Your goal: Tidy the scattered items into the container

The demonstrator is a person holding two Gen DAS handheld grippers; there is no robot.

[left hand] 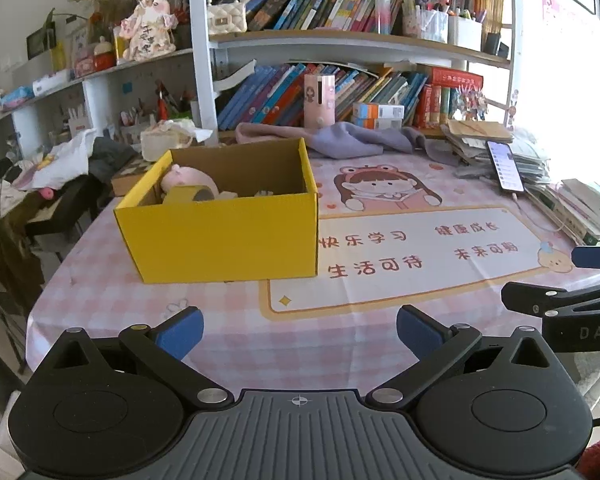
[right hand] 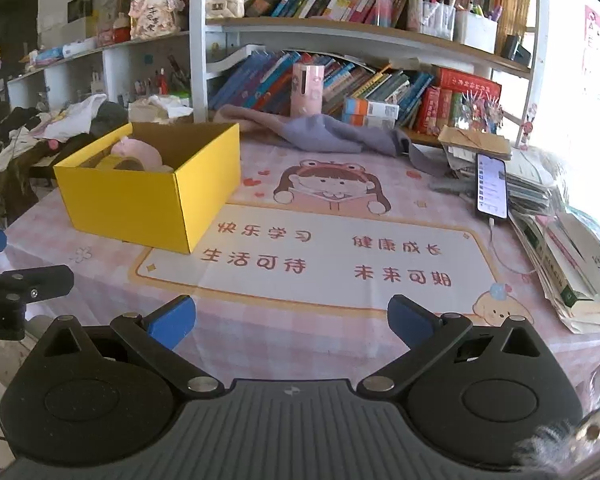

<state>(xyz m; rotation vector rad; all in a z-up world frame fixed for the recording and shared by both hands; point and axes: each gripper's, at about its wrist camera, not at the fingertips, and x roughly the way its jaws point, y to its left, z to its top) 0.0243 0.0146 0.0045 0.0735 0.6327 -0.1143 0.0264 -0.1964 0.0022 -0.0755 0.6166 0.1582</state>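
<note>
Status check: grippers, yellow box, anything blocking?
Left gripper and right gripper open, empty. Yellow cardboard box holds pink plush toy and tape roll. Nothing blocking.

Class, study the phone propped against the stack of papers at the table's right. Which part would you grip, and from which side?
Grip the phone across its two long edges near the raised top end, coming from above and in front. It leans screen-up on the stack of papers, so the top stands clear, while a cable occupies the bottom end.

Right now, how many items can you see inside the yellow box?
3 visible in the yellow box: a pink plush at the back left, a yellow tape roll in front of it, a small object further right. The front wall may hide others.
</note>
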